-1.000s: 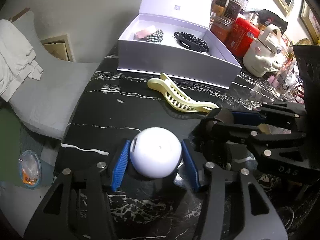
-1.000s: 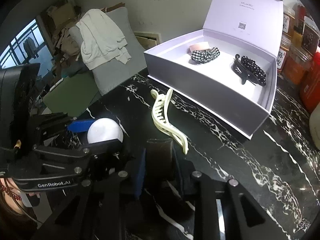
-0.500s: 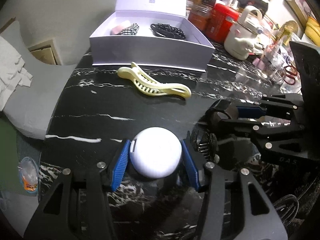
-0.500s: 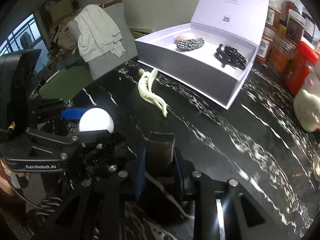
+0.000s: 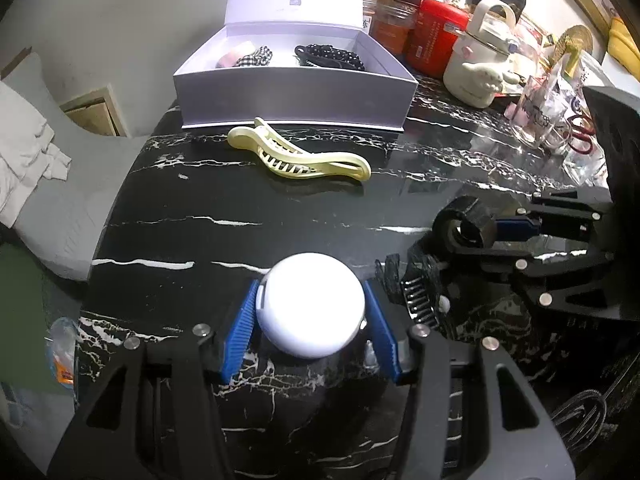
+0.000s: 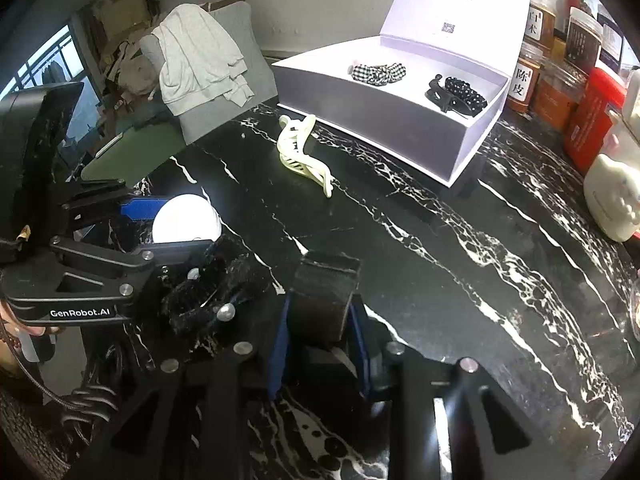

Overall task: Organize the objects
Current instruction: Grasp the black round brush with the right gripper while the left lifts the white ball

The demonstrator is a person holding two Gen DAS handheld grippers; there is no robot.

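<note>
My left gripper [image 5: 310, 332] is shut on a round white case [image 5: 311, 310], also in the right wrist view [image 6: 186, 220], low over the black marble table [image 5: 240, 200]. My right gripper [image 6: 320, 320] is shut on a black ring-shaped band [image 6: 325, 294], also in the left wrist view [image 5: 464, 228]. A black fuzzy hair clip [image 6: 212, 292] lies between the grippers. A cream claw clip [image 5: 298, 156] lies before the open lavender box [image 5: 296, 96], which holds a checked scrunchie [image 5: 256, 56] and a black beaded clip [image 5: 328, 56].
Jars [image 5: 396, 20], a red tin [image 5: 434, 36] and a cream kettle [image 5: 480, 68] stand at the back right, with glassware [image 5: 540, 120] beside them. A grey chair [image 6: 224, 76] with white cloth stands off the table's left edge.
Both grippers have drawn back from the box with their loads; the box and cream clip now look farther away. The black fuzzy clip now shows between the grippers.
</note>
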